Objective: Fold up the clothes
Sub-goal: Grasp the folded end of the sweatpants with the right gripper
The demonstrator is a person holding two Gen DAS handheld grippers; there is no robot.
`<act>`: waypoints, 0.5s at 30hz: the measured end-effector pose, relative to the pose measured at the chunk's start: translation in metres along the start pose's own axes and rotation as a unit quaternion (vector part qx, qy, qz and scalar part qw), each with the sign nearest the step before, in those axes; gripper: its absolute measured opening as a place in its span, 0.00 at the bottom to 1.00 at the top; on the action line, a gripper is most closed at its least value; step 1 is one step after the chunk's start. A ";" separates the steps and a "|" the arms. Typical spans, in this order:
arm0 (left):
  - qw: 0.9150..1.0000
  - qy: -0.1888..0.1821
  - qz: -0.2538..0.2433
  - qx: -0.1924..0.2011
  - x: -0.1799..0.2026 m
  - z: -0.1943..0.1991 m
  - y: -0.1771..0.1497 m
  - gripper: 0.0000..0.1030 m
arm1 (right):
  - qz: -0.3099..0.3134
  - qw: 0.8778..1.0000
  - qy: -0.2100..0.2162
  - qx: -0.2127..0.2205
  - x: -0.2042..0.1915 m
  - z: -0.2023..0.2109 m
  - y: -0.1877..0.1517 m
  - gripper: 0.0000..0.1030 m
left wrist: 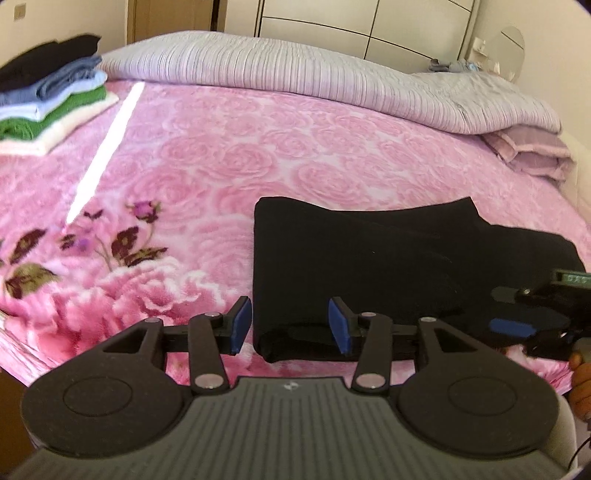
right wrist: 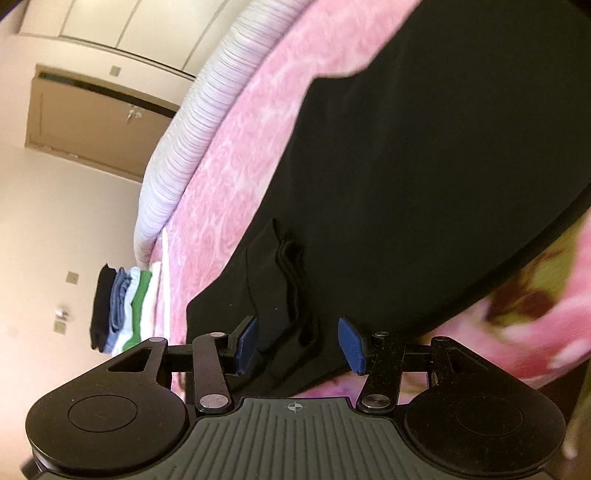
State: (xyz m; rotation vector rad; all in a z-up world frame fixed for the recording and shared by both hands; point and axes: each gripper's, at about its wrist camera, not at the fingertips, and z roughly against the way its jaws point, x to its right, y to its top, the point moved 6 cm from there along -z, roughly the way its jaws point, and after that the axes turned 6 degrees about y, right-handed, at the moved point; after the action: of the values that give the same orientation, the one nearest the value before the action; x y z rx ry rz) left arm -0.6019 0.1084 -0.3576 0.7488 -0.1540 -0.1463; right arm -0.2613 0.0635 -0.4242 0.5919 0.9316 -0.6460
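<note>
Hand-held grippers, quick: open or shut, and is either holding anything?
Left hand-held gripper: open, holding nothing, its jaws astride the near corner of the black garment.
Right hand-held gripper: open, holding nothing, black garment folds between its pads.

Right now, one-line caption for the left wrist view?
Open left gripper at near corner of black garment on pink floral blanket.

Bed (left wrist: 280,155): pink rose-print blanket covering it, filling mid-frame. Striped lilac quilt (left wrist: 280,70) lying bunched along its far edge. Sun streak (left wrist: 107,147) slanting across the blanket, left of centre. White wardrobe (left wrist: 369,22) standing behind, top of frame. Cream wall (right wrist: 55,221) showing at left of the right view, with a tan door (right wrist: 92,114) and switch plates (right wrist: 72,277).
</note>
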 end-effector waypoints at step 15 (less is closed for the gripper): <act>0.999 -0.026 0.030 -0.013 -0.020 -0.034 0.008 0.40 | 0.044 0.999 -0.022 0.020 -0.009 -0.048 -0.011 0.22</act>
State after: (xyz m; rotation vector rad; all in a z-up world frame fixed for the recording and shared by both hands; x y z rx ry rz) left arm -0.6146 0.1403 -0.3788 0.7145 -0.2235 -0.1114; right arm -0.2990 0.0921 -0.4409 0.6490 0.8478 -0.5972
